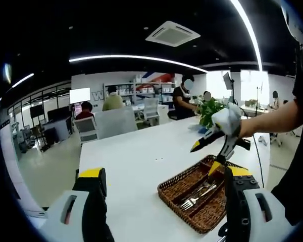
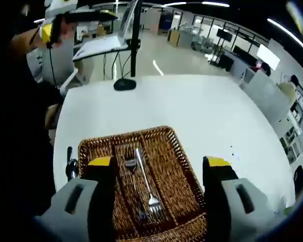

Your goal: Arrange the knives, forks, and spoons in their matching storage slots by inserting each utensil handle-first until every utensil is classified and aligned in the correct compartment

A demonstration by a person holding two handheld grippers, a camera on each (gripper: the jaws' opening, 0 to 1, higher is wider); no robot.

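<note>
Hovering above the wicker tray [image 2: 177,151], the right tongs [image 2: 160,162] stood released, jaws wide apart with nothing between them, yellow tips over the tray's long sides. The tray sat on the white table [image 2: 192,106] near the edge closest to the person, split by dividers into long slots. Two forks [image 2: 144,179] lay in a middle slot, roughly parallel, one with tines toward the camera, the other with tines away. A dark-handled utensil [image 2: 70,164] lay on the table just beside the tray's outer long side; type too small to tell. A round black stand base [image 2: 124,84] sat at the far table edge. In the left gripper view, the left tongs [image 1: 164,174] were released too, jaws wide apart, empty, held off to the side of the tray [image 1: 177,189], over bare table [image 1: 131,156]. The right tongs [image 1: 212,151] came in from the right, held by a gloved hand [image 1: 228,120], pointing down over the tray, not touching the forks [image 1: 197,195]. A potted plant [image 1: 211,110] stood near the table's far end. People sat at desks beyond.
</note>
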